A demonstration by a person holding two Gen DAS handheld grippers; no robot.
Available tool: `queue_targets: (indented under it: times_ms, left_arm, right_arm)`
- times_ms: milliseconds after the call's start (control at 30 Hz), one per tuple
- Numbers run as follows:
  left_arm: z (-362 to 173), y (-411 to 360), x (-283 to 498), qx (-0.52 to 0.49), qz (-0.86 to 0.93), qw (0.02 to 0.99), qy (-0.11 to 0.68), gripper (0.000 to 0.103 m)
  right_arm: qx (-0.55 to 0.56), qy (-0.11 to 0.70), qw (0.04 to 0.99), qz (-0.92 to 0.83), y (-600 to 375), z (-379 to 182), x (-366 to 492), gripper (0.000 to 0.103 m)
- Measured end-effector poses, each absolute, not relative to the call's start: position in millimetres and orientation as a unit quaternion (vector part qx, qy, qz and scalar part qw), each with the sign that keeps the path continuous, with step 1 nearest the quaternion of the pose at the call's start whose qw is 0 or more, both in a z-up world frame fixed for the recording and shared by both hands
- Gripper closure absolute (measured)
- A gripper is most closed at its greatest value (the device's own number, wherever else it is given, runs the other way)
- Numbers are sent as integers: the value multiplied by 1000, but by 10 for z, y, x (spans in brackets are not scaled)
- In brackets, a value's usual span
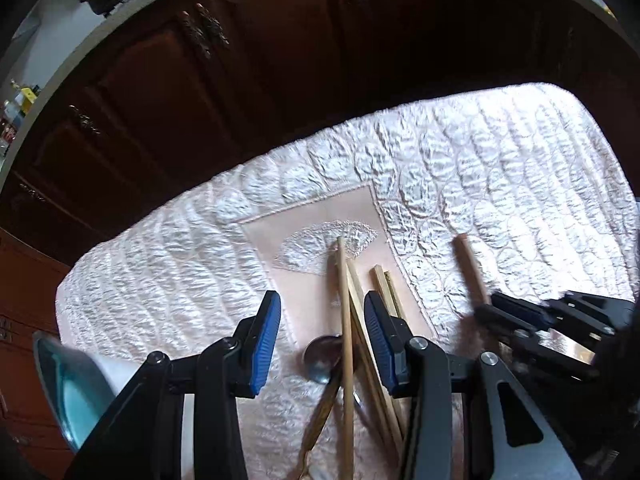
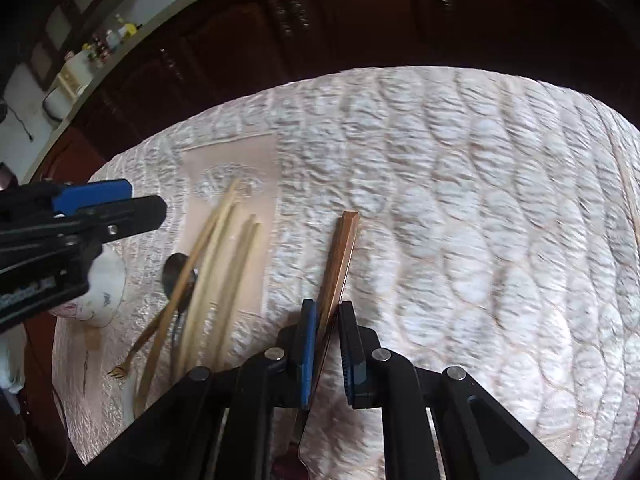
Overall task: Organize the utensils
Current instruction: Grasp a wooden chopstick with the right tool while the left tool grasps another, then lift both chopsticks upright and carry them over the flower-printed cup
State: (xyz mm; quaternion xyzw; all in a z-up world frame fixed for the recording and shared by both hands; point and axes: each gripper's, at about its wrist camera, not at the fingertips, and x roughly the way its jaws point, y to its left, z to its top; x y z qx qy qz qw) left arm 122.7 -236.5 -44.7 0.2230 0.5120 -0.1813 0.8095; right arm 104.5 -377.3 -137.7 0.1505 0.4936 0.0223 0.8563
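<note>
Several pale wooden chopsticks [image 1: 347,320] lie bunched on the quilted white cloth [image 1: 500,168], over a metal spoon [image 1: 322,356] and a thin gold fork [image 2: 132,356]. My left gripper [image 1: 320,332] is open, hovering above the bunch with its blue pads on either side of it. My right gripper [image 2: 326,336] is shut on a brown wooden-handled utensil [image 2: 340,256], which points away from me over the cloth. In the left wrist view the right gripper [image 1: 532,320] shows at the right with that handle [image 1: 472,268]. In the right wrist view the left gripper [image 2: 92,208] shows at the left, beside the chopsticks [image 2: 216,248].
Dark wooden cabinets [image 1: 240,80] stand just beyond the table's far edge. A teal bowl [image 1: 76,384] sits at the lower left of the left wrist view. A white patterned dish [image 2: 100,292] lies near the table's left edge, under the left gripper.
</note>
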Motion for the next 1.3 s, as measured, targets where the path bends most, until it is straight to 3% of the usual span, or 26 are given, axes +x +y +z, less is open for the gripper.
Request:
queue_targets:
  times_ms: [300,433,567,633,1300]
  left_arm:
    - [-864,-2447,1495,210,-171,795,542,63]
    - [-973,-2480,1630,188,-177,793,551,74]
    - [-1056,-2560,1748,175,-187,792,555,97]
    - [-1022,-2599,1745,176,-187,794,551,98]
    - [242,-1576,903,42,-239,862,445,98]
  right_arm:
    - [186,486,853,42,-4003,-1339,1016,79]
    - [185,492,850,43,-3977,-1364,1154,79]
    - [183,495,848,51,-3972,-1410,1268,80]
    - [177,495,849,52,-3981,-1412,1294,88]
    - [138,401,900,106,-3751,-311,374,92]
